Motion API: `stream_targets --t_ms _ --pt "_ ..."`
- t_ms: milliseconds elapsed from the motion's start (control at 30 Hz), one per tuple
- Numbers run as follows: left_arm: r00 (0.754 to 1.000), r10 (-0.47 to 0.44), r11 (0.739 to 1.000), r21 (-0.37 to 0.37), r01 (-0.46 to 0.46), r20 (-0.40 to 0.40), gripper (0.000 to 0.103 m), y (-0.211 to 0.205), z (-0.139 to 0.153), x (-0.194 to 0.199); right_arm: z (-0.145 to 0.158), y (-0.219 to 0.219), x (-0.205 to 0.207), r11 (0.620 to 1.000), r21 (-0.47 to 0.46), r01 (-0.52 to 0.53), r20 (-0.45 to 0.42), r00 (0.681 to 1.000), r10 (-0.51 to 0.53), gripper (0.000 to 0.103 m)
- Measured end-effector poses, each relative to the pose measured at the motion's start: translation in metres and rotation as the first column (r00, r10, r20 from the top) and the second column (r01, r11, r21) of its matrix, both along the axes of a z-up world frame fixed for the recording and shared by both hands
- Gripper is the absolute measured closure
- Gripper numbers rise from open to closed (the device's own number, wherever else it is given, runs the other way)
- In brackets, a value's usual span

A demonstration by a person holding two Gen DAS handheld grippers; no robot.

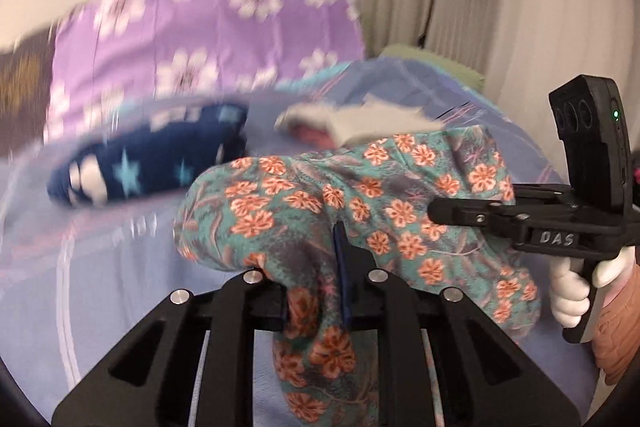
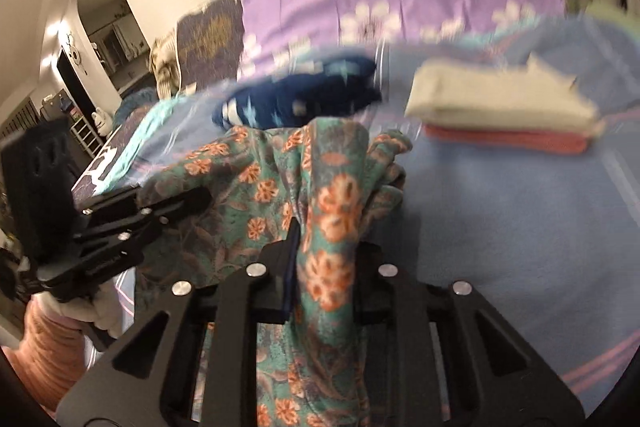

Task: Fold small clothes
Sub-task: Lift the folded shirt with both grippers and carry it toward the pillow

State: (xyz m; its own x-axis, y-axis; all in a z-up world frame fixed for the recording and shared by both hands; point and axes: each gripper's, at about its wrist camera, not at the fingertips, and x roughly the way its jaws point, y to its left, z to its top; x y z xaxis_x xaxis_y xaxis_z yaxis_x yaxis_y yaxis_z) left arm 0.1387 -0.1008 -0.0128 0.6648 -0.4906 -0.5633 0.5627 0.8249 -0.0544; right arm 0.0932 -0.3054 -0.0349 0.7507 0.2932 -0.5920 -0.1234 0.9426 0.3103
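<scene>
Floral garment lifted, fold not yet made

On the bed (image 2: pixel 520 227), a folded stack (image 2: pixel 500 115) at upper right looks done; a starred navy piece (image 2: pixel 304 91) at upper centre waits; the floral garment (image 1: pixel 360 211) hangs mid-frame, pinched by the left gripper (image 1: pixel 316 291) and right gripper (image 2: pixel 320 267).

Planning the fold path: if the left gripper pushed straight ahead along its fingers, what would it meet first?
The left gripper is already shut on the floral garment, so more of that cloth comes first; beyond lies the blue bedsheet, though depth is unclear.
</scene>
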Motion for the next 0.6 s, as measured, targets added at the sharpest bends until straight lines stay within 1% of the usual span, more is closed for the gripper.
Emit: stream_targets --t_ms 67,133,200,333,433,500,600 --pt "0.999 -0.034 0.999 0.018 0.033 0.043 0.085 -0.015 0.023 -0.011 0.022 -0.005 -0.02 0.999 -0.034 0.032 0.068 0.997 -0.029 0.083" --pt "0.995 -0.06 0.997 0.044 0.057 0.078 0.085 -0.033 0.04 -0.018 0.043 -0.017 -0.039 0.997 -0.035 0.068 0.119 0.991 -0.063 0.083" --pt "0.989 -0.098 0.994 0.058 0.092 0.107 0.085 -0.056 0.057 -0.024 0.058 -0.034 -0.055 0.994 -0.031 0.102 0.148 0.984 -0.096 0.083" --pt "0.976 -0.172 0.984 0.065 0.165 0.131 0.085 -0.108 0.083 -0.032 0.084 -0.071 -0.086 0.983 -0.033 0.18 0.189 0.967 -0.171 0.083" --pt "0.966 -0.226 0.973 0.069 0.219 0.124 0.085 -0.153 0.095 -0.035 0.1 -0.109 -0.111 0.969 -0.025 0.245 0.209 0.949 -0.235 0.083" --pt "0.958 -0.261 0.964 0.075 0.253 0.121 0.085 -0.18 0.101 -0.039 0.105 -0.128 -0.123 0.961 -0.014 0.276 0.21 0.941 -0.267 0.083" --pt "0.937 -0.319 0.946 0.114 0.305 0.143 0.085 -0.221 0.108 -0.048 0.109 -0.163 -0.14 0.945 0.005 0.326 0.206 0.925 -0.32 0.083"
